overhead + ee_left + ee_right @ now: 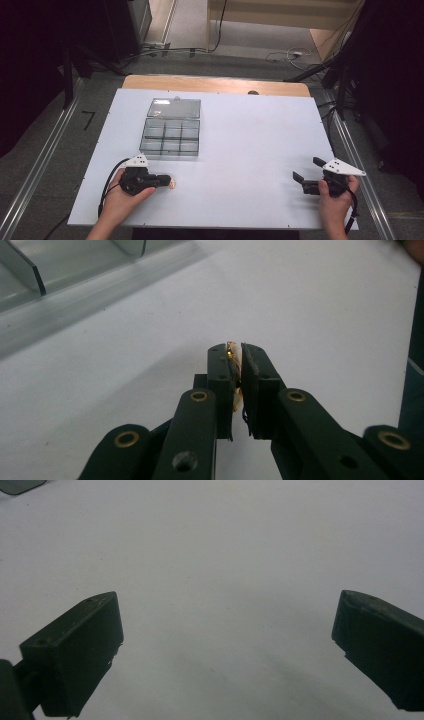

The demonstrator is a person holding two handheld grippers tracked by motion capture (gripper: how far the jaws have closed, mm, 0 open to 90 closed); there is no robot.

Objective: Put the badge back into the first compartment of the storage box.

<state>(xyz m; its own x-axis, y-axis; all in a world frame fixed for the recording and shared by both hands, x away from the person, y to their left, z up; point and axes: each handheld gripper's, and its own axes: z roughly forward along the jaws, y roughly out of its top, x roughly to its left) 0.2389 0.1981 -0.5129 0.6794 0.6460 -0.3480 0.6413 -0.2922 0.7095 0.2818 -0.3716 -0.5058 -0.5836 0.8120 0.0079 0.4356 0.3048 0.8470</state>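
left tongs clenched on small pale item, low on counter, just below open box. right tongs released, idle, well apart. step: pick-up. next move likely: lift, carry to one box compartment, release.

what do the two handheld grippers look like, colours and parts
Both the left gripper and the right gripper are black, each topped by a pale grey three-cornered plate dotted with small holes. Flat rectangular black pads end linkage arms with brass-coloured pivot rings. A black cable loops from each body. Forearms are bare, no sleeves.
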